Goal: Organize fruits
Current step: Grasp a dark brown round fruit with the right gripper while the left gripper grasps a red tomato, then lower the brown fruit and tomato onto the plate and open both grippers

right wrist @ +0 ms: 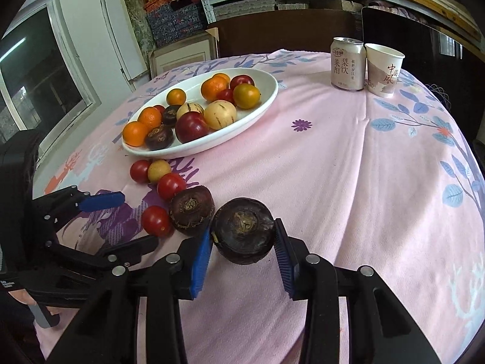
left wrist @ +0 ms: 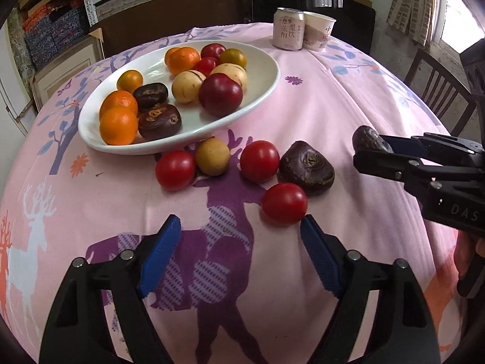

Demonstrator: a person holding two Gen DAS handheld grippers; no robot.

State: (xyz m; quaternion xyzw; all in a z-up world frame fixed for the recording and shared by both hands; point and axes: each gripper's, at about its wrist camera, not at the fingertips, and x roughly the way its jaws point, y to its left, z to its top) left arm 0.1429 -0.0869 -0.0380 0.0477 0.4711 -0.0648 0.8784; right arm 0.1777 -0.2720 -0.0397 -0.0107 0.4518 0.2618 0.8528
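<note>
Far left of the plate point(right wrist: 260, 107), the left gripper point(left wrist: 236, 227) hangs over the pink cloth point(right wrist: 333, 166), jaws wide apart and nothing between them; its right blue pad point(left wrist: 315, 242) sits just beside a red tomato point(left wrist: 284, 203) but I can't tell if it touches. The plate itself, white and oval, is loaded: oranges point(left wrist: 118, 124) at its near-left end, dark chestnut-like fruits point(left wrist: 159, 121) beside them, pale striped fruits point(left wrist: 188, 86) and a big red plum point(left wrist: 220, 95) in the middle, more orange and red ones toward the far end.

Just in front of the plate, off it and on the cloth, there's a loose row: a second tomato point(left wrist: 175, 170), a tan fruit point(left wrist: 212, 156) touching it, a third tomato point(left wrist: 259, 160), then a dark fruit point(left wrist: 306, 166) right against that one.

Further right of the plate, the right gripper point(right wrist: 242, 242) is narrowed onto another dark round fruit point(right wrist: 242, 230), both blue pads point(right wrist: 201, 254) pressed to its sides. Whether it rests on the cloth or is lifted clear, I can't tell.

Beyond the plate's far right end, a can point(right wrist: 347, 63) and paper cup point(right wrist: 383, 69) stand upright side by side, touching.
</note>
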